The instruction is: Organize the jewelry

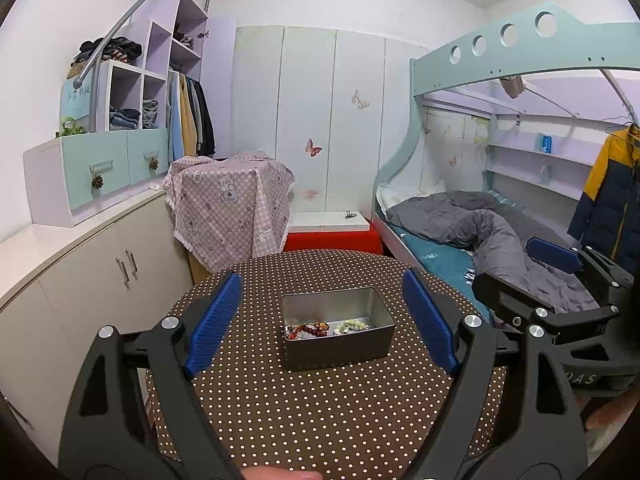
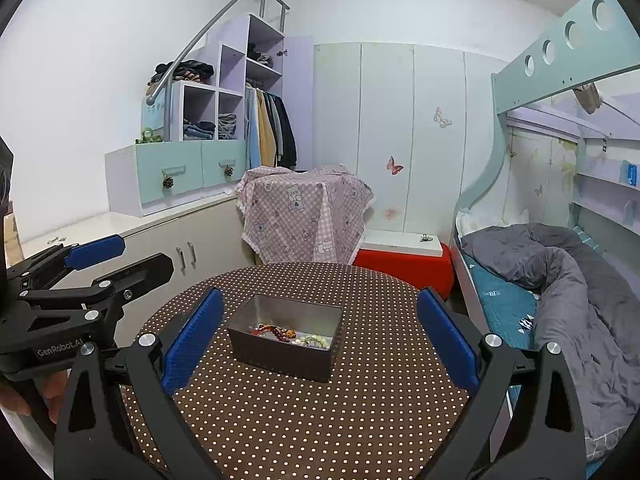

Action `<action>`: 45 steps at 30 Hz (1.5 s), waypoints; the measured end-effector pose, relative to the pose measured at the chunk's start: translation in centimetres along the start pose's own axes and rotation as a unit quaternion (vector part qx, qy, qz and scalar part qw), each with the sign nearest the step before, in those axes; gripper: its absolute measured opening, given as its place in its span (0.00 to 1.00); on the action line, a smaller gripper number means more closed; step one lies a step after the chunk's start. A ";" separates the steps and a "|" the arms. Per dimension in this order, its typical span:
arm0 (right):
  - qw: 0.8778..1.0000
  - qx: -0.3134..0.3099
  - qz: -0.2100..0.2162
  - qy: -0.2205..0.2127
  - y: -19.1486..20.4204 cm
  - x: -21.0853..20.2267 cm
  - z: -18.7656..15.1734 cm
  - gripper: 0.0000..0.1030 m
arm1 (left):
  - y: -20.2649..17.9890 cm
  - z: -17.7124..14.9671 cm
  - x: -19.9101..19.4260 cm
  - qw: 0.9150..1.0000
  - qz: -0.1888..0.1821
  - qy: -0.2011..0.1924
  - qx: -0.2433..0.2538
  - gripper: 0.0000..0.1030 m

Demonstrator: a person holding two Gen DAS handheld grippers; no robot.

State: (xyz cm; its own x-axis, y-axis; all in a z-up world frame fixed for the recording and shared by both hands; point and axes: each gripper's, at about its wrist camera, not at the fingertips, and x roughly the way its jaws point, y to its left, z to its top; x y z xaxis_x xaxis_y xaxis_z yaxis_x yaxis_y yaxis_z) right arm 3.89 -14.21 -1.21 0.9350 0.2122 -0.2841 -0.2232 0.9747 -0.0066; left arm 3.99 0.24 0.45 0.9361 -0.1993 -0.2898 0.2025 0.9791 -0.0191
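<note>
A grey metal tin (image 1: 340, 350) stands near the middle of the round brown polka-dot table (image 1: 320, 412). In it lie a red-brown bead bracelet (image 1: 308, 330) and a pale green bead bracelet (image 1: 354, 326). The tin (image 2: 280, 360) and both bracelets (image 2: 276, 332) also show in the right wrist view. My left gripper (image 1: 324, 320) is open and empty, held above the table with the tin between its blue pads. My right gripper (image 2: 320, 344) is open and empty, on the near side of the tin. Each gripper appears in the other's view, right (image 1: 560, 280) and left (image 2: 92, 268).
A low white cabinet (image 1: 80, 264) runs along the left. A stand under a pink checked cloth (image 1: 228, 208) and a red box (image 1: 336, 240) sit behind the table. A bunk bed with a grey duvet (image 1: 480, 232) lies to the right.
</note>
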 end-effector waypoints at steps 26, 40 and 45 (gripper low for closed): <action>1.000 0.007 -0.005 -0.002 0.4 -0.6 0.1 0.92 | 0.0 0.3 -0.7 1.000 0.005 0.002 0.004 0.79; 1.000 0.013 -0.007 0.003 0.4 -0.5 0.1 0.92 | 0.1 0.3 -0.4 1.000 0.005 0.007 0.004 0.79; 1.000 0.011 -0.012 0.008 0.5 -0.3 0.1 0.92 | 0.2 0.1 -0.1 1.000 0.004 0.012 0.002 0.79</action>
State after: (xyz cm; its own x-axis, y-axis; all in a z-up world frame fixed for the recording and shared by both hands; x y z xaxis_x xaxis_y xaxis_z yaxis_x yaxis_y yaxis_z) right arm 3.53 -13.76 -1.04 0.9355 0.1888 -0.2987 -0.1955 0.9807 0.0075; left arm 3.93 0.43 0.59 0.9306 -0.1894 -0.3131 0.1952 0.9807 -0.0131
